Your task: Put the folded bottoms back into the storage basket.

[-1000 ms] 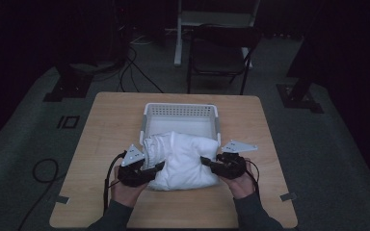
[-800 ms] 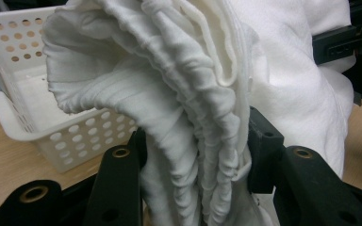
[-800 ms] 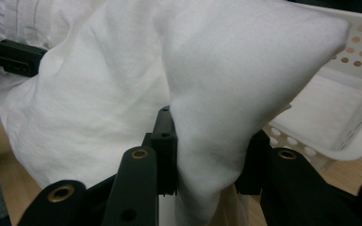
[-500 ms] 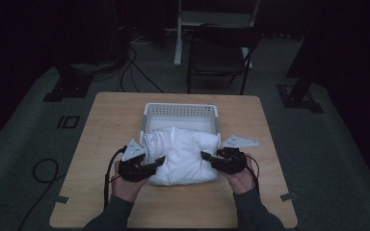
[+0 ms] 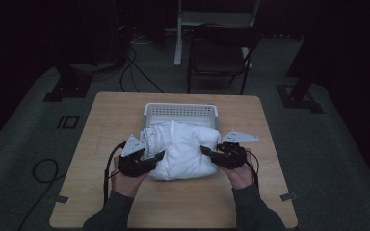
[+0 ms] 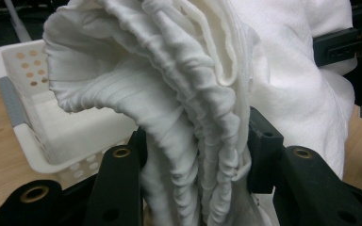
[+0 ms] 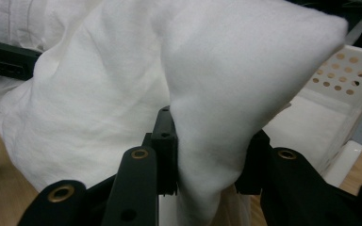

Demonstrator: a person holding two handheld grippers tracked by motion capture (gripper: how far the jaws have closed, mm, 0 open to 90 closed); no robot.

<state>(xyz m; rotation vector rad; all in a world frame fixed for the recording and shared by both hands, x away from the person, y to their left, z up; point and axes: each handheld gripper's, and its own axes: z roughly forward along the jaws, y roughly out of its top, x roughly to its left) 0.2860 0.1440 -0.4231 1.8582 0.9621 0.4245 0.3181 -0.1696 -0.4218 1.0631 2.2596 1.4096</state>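
Both grippers, left [image 5: 155, 158] and right [image 5: 208, 152], clench the white cloth [image 5: 183, 150] between their fingers near the desk's [image 5: 101, 134] middle; it hides the basket's [image 5: 180, 110] near side.

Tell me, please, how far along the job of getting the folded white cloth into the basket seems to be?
Done: the white cloth is bundled up. In hand: the left gripper and right gripper each clamp one end, holding it at the near rim of the white basket. Left: setting it inside and letting go.
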